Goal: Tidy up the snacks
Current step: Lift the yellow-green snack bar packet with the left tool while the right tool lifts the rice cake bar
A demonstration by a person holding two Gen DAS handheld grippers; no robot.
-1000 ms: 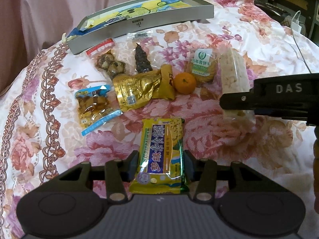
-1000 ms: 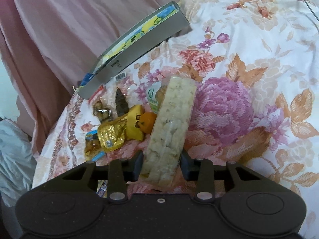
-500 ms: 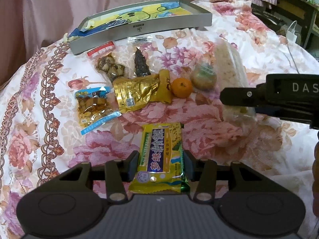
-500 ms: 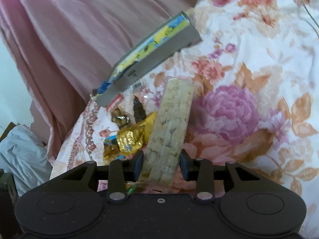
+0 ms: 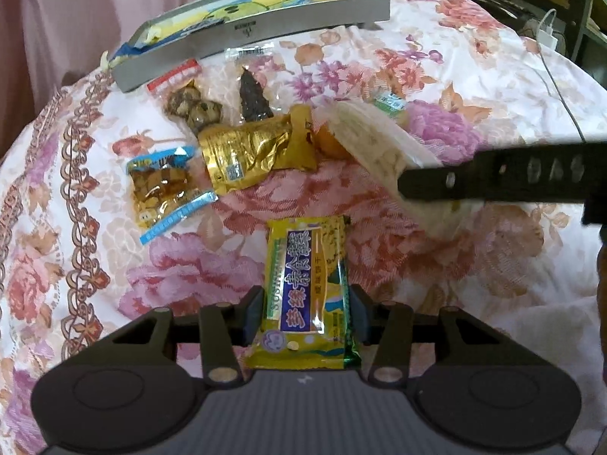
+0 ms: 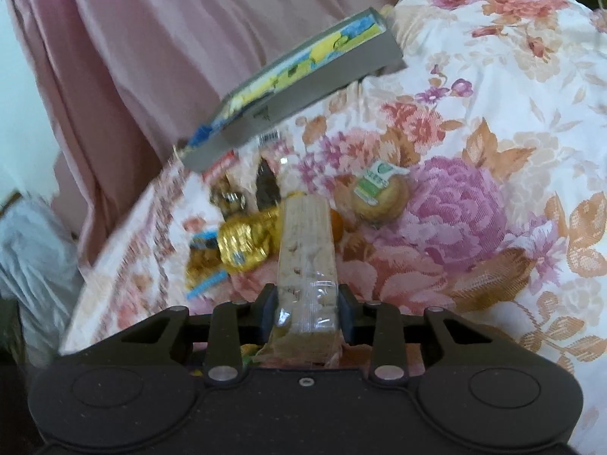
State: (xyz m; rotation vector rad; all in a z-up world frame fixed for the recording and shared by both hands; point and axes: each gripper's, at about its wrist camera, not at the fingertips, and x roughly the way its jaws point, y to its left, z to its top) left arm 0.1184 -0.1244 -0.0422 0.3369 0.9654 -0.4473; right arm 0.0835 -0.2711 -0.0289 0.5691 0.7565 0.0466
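Change since a second ago: the right gripper (image 6: pixel 306 305) has lifted the clear rice-cracker pack (image 6: pixel 308 250) off the bedspread and swung its far end left, so it now hides most of the orange (image 5: pixel 329 143); the left gripper (image 5: pixel 306 305) has kept its hold with little movement.
Left jaws: pinching the near end of the yellow snack bar (image 5: pixel 308 284), which lies flat and points away towards the tray.
Right jaws: pressed onto the near end of the rice-cracker pack, which sticks out forward and is blurred by motion.
Landmark: the grey tray (image 5: pixel 288 24) with a yellow and blue picture lining, at the far edge of the floral bedspread (image 5: pixel 474 87).
Loose snacks: all on the near side of the tray. Just in front of it lie a red-edged packet (image 5: pixel 173 77) and a dark cone-shaped sweet (image 5: pixel 253 94); nearer the grippers are a gold foil pouch (image 5: pixel 250 155), a blue-edged packet (image 5: pixel 167 189) and a round green-labelled biscuit (image 6: pixel 377 195).
Step in hand, as judged: carrying both held snacks to the tray.
Doing it well: keep both grips firm, since each pack is held by one end and may droop. Lift clear over the loose snacks and the tray wall, take the arms in one at a time, then lay the packs flat, side by side.
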